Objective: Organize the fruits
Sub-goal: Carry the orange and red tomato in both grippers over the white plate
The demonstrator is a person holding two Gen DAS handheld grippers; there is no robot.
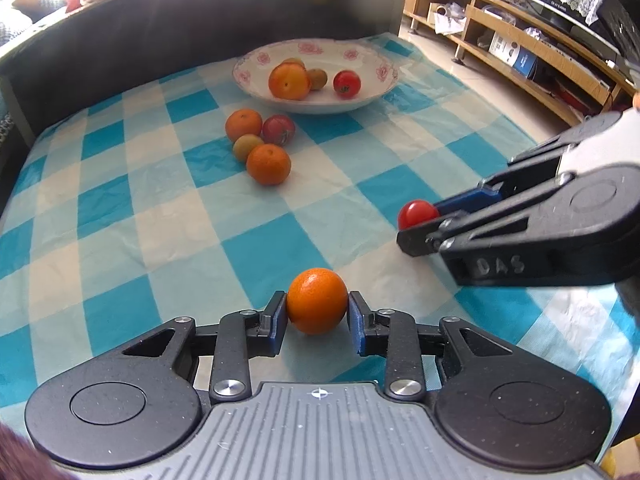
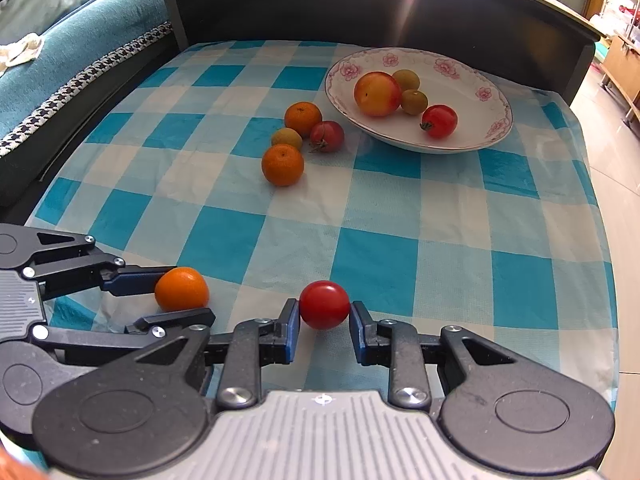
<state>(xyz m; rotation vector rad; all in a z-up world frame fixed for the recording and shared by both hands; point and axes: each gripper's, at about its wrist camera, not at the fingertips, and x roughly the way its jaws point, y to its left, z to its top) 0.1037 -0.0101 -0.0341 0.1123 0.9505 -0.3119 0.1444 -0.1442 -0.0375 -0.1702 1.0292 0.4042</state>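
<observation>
My left gripper (image 1: 317,306) is shut on an orange tangerine (image 1: 317,301) just above the checked cloth; the gripper also shows in the right wrist view (image 2: 176,294) with the tangerine (image 2: 182,289). My right gripper (image 2: 325,312) is shut on a red cherry tomato (image 2: 324,304); the gripper also shows in the left wrist view (image 1: 416,222) with the tomato (image 1: 418,213). A white floral plate (image 1: 360,62) (image 2: 472,76) at the far side holds a large orange fruit (image 1: 289,81), two small green fruits and a tomato (image 1: 347,84).
A loose cluster lies on the cloth before the plate: two tangerines (image 1: 268,164) (image 1: 243,125), a green fruit (image 1: 247,147) and a tomato (image 1: 278,129). A dark headboard (image 1: 200,12) bounds the far edge. A sofa (image 2: 60,40) stands left, wooden shelves (image 1: 520,48) right.
</observation>
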